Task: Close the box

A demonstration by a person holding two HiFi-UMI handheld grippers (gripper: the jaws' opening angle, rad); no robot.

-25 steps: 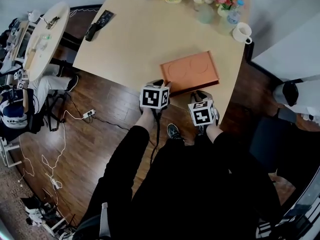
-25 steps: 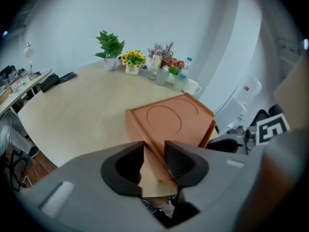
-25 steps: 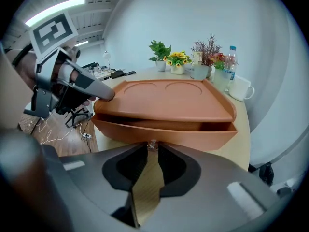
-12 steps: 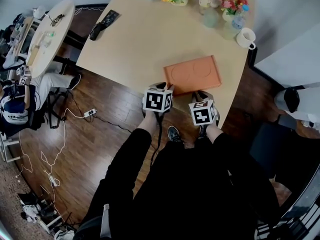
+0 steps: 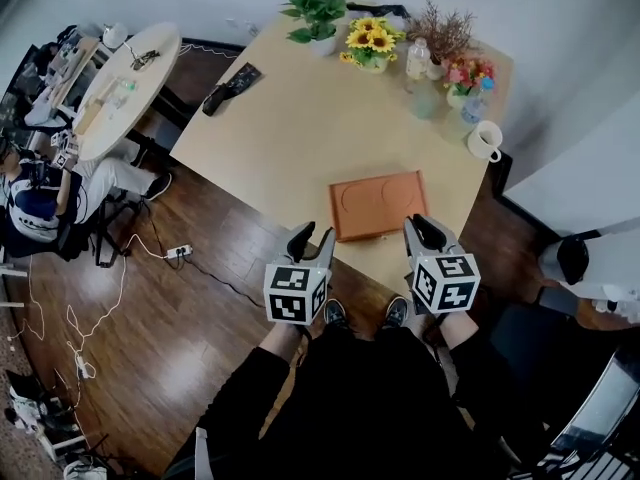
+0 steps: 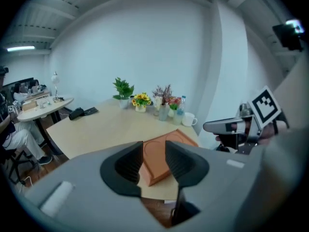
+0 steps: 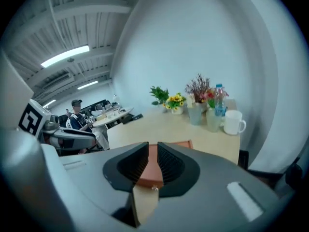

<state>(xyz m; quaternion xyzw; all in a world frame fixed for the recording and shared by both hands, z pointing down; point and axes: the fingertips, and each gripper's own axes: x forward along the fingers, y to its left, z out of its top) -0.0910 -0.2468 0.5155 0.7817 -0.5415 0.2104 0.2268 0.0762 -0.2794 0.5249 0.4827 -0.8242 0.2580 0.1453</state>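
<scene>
The box [image 5: 378,204] lies flat on the desk [image 5: 300,118], close to the near edge, with its orange lid down and level. By that, the closing step looks done or all but done. Both tools hang short of the desk edge, apart from the box. The left gripper [image 5: 310,236] is off the box's near left corner and the right gripper [image 5: 425,230] off its near right corner. In the left gripper view the fingers [image 6: 128,166] stand partly apart and are opening, with nothing between them; the box shows only beyond the gap. In the right gripper view the fingers [image 7: 169,166] leave a narrow slot and are closing on nothing, the box again lying farther off. From this steep angle it is hard to tell whether the lid is fully seated along its front edge. If it is not, the next move would call for bringing one tool forward over the lid and pressing down near the front, while the other steadies the box against sliding on the smooth desk.
</scene>
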